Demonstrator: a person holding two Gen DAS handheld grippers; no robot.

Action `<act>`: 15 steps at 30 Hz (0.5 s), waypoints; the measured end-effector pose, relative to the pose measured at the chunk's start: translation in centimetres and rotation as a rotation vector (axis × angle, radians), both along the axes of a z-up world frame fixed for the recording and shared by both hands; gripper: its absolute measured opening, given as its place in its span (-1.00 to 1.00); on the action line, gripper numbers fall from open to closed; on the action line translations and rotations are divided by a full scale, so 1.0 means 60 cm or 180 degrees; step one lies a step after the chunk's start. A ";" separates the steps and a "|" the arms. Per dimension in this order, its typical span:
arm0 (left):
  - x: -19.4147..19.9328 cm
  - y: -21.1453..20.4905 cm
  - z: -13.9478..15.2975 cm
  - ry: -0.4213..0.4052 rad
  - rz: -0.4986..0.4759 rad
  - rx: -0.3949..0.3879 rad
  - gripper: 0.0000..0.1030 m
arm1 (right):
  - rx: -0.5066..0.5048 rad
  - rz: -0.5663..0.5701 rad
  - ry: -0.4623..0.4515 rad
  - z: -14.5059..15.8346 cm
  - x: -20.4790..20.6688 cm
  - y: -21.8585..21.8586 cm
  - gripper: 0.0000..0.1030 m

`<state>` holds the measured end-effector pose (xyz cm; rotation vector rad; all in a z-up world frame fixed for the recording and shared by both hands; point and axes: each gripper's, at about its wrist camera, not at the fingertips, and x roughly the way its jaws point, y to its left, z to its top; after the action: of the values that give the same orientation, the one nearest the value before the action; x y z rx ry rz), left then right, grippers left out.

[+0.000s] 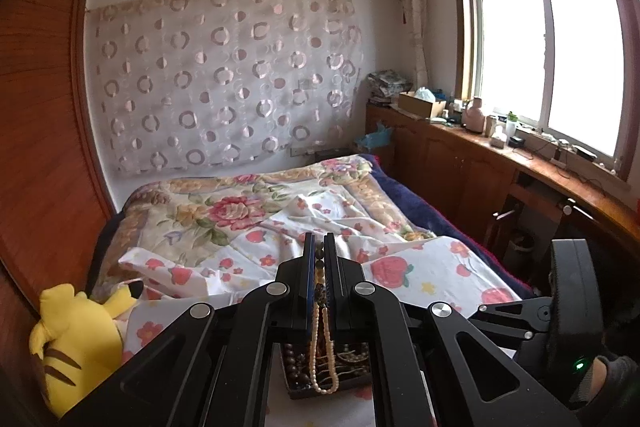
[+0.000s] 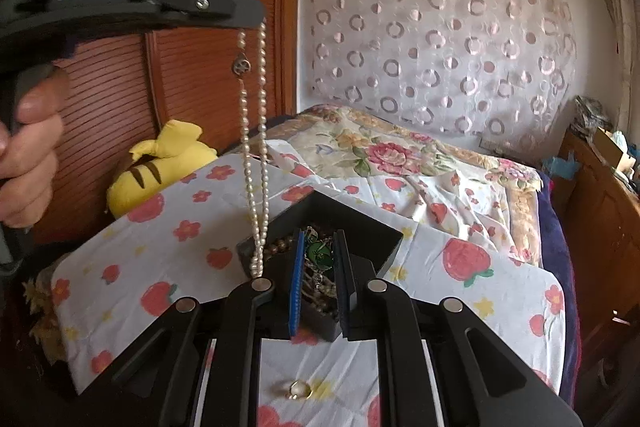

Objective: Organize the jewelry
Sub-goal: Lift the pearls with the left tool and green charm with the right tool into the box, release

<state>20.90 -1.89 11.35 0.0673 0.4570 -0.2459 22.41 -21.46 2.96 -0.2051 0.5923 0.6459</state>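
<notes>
Two things are setting the scene for you: the bed (image 2: pixel 460 163), and on it the strawberry-print cloth (image 2: pixel 180 227) that is carrying the black jewelry box (image 2: pixel 352 215). The box is sitting open near the middle of that cloth, holding a tangle of dark beads, chains and a green pendant (image 2: pixel 320 251).

You are working the sorting step, judging by the lift: your left gripper (image 1: pixel 319 255) is holding the pearl necklace (image 2: pixel 254 155) up above the box, its fingers pressed together on the strand near the top. The necklace is hanging in a long doubled loop, and its lower end is dangling at the box's near-left edge; whether it is touching the contents I cannot tell.

Your right gripper (image 2: pixel 318 267) is hovering over the box with its fingers spread and nothing between them, the green pendant showing through the gap.

Next, you are probably needing to carry the pearls clear of the box and lay them out on open cloth, watching that the loop is not snagging the other chains.

Smallest of all, a gold ring (image 2: pixel 298 389) is lying on the cloth on the near side of the box.
</notes>
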 end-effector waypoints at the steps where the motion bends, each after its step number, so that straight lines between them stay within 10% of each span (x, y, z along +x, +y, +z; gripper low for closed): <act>1: 0.007 0.000 -0.004 0.0015 0.0019 0.0007 -0.93 | -0.0001 -0.0018 0.0026 -0.006 0.008 0.003 -0.69; 15: 0.055 -0.022 -0.001 0.0135 0.0031 0.0171 -0.93 | 0.0012 -0.0192 0.0362 -0.080 0.089 0.014 -0.67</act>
<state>24.17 -3.18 11.27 0.1125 0.5062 -0.2259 27.75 -20.59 -1.85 -0.1471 0.7039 0.6030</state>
